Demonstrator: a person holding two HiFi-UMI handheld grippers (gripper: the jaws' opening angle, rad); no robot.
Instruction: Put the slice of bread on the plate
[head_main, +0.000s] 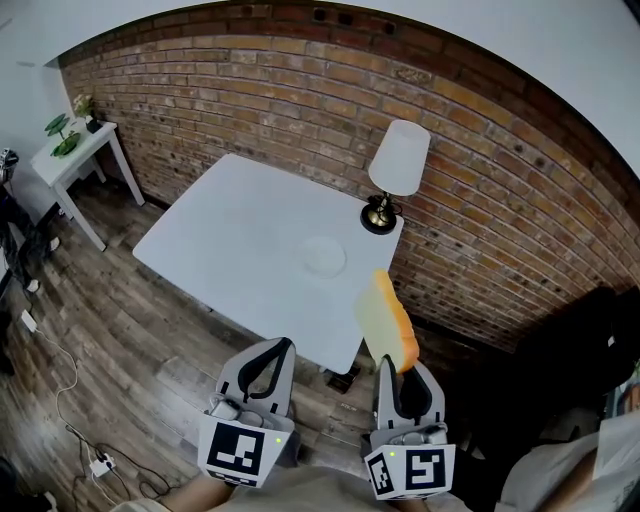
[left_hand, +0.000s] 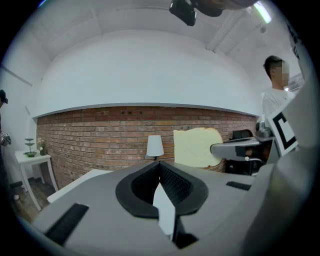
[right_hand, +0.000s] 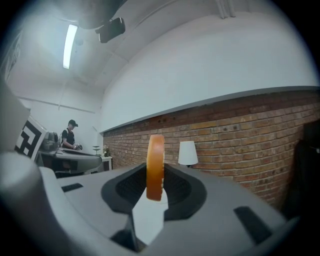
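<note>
- Bread slice (head_main: 386, 320): bottom edge hidden inside right gripper (head_main: 397, 368), which pinches it upright.
- Plate (head_main: 323, 256) barely visible on white table (head_main: 220, 235), centre frame.
- Left gripper (head_main: 284, 346) pressed together, empty.

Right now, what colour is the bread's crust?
The bread has an orange-brown crust, best seen in the right gripper view.
</note>
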